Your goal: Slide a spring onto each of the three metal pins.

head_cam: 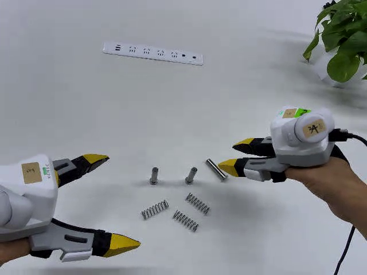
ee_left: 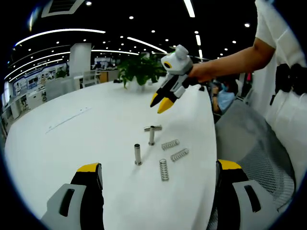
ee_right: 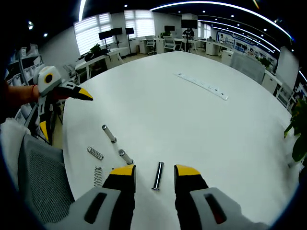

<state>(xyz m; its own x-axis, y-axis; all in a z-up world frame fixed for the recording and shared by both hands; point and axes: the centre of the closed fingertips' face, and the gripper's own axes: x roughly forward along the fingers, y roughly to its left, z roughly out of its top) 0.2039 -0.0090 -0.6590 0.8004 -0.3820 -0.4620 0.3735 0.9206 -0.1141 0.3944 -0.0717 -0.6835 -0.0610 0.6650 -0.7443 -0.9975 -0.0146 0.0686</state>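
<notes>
Two metal pins stand upright on the white table, one (head_cam: 154, 175) on the left and one (head_cam: 191, 175) on the right. A third pin (head_cam: 216, 169) lies flat beside them. Three loose springs (head_cam: 155, 209) (head_cam: 197, 203) (head_cam: 186, 220) lie just in front of the pins. My right gripper (head_cam: 234, 154) is open, its lower tip close to the flat pin. In the right gripper view that pin (ee_right: 158, 175) lies in line with the gap between the jaws. My left gripper (head_cam: 109, 200) is open wide at the lower left, apart from the parts and holding nothing.
A white power strip (head_cam: 152, 52) lies far back on the table. A potted plant (head_cam: 341, 40) stands at the back right corner. In the left gripper view the table's edge (ee_left: 211, 143) runs just right of the springs, with a mesh chair beyond it.
</notes>
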